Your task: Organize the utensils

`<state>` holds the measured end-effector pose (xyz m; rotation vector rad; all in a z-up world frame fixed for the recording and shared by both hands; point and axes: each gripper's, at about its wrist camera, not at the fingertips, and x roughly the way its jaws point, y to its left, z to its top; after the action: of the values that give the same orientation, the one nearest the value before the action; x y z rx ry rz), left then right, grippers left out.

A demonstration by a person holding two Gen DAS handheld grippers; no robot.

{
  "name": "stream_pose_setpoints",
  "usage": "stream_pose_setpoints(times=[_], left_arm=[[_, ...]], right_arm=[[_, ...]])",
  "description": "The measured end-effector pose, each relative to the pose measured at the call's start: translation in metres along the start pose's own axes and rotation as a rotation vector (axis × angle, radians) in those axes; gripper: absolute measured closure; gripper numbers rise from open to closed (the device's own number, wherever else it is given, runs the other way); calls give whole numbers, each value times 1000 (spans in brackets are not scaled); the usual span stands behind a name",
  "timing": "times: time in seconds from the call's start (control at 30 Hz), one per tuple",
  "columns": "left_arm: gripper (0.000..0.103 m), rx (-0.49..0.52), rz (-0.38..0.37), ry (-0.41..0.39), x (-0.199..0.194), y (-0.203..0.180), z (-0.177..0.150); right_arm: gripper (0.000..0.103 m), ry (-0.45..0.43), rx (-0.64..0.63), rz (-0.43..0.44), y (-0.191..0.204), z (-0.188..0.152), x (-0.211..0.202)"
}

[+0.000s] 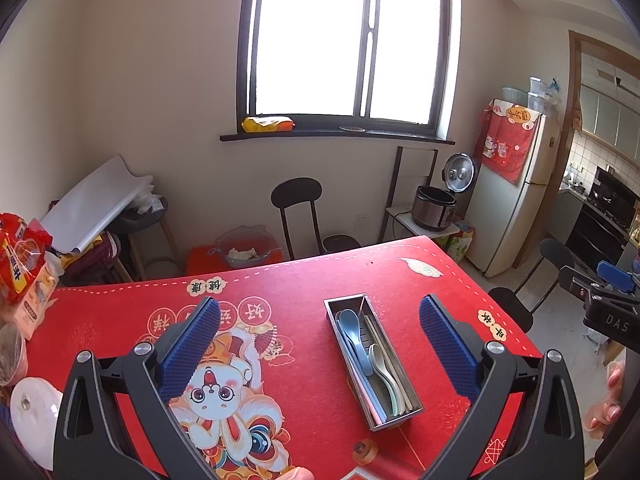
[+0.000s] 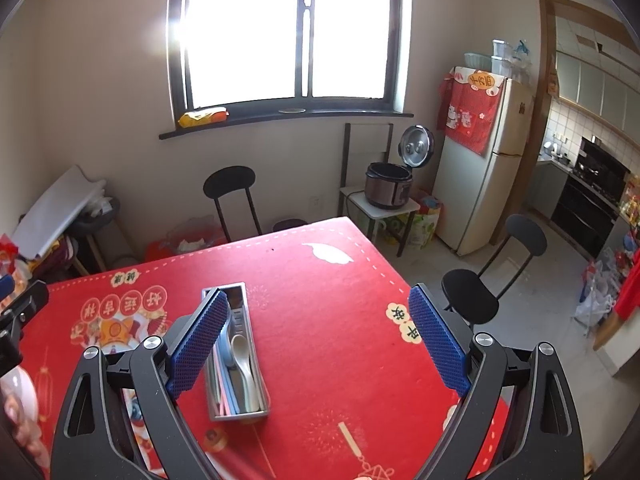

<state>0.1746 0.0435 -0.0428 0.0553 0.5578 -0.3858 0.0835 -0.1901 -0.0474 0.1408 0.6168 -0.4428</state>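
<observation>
Blue-padded fingers of the left gripper (image 1: 320, 338) stand wide apart with nothing between them, above a red tablecloth printed with a cartoon rabbit (image 1: 304, 280). Likewise spread and empty, the right gripper (image 2: 320, 336) hangs over the same cloth. Between the left fingers, resting on the cloth, lies a narrow rectangular stainless-steel utensil tray (image 1: 372, 360), divided lengthwise; it holds pale blue and pale green plastic spoons (image 1: 362, 344) with bowls overlapping, and beige chopsticks (image 1: 386, 354) along its right wall. Beyond the table's far edge stands a black round-backed chair (image 1: 298, 208), then a dark-framed window (image 1: 344, 44).
</observation>
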Motion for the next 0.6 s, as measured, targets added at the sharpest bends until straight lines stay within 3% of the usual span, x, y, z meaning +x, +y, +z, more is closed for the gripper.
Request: stream_pose_setpoints(times=[0.6], left_arm=[[6, -7, 18, 28, 8, 4, -1]], right_arm=[[14, 14, 0, 8, 1, -1, 7]])
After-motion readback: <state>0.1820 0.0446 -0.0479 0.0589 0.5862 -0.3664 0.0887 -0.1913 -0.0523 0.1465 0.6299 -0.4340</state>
